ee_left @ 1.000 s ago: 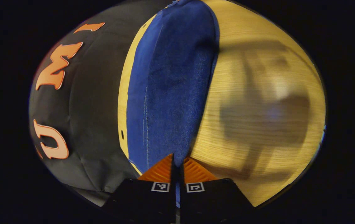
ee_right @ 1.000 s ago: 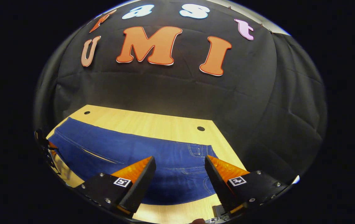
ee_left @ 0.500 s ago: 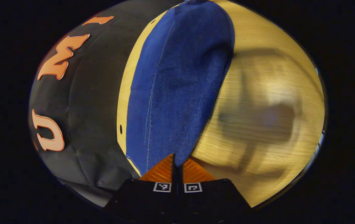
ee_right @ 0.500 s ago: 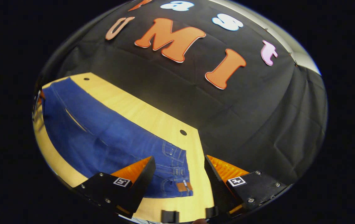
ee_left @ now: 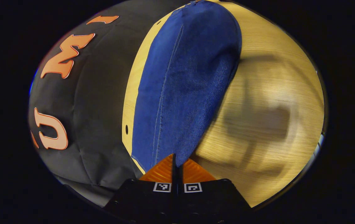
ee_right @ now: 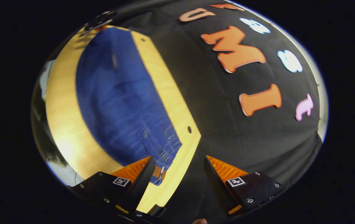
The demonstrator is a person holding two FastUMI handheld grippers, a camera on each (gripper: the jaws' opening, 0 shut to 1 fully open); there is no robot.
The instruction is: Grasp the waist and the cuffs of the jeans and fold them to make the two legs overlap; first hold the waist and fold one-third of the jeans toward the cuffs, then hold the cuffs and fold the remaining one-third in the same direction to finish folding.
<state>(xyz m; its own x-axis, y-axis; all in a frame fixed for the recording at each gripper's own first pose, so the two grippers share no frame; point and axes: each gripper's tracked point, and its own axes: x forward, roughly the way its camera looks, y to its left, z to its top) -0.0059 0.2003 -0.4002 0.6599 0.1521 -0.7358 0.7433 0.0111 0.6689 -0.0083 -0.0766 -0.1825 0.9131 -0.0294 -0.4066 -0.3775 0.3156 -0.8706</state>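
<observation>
While its fingers pinch the near end of the jeans [ee_left: 183, 87], the left gripper [ee_left: 177, 161] sits low over the wooden table [ee_left: 267, 93]. The right gripper [ee_right: 177, 169] is spread wide, holding nothing, near the waist end of the jeans lying flat on the table.

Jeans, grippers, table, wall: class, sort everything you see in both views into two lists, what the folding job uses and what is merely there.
Used in the job:
jeans
left gripper, shut on the jeans' edge
right gripper, open near the waist end

Merely there:
wooden table
black cloth wall
</observation>
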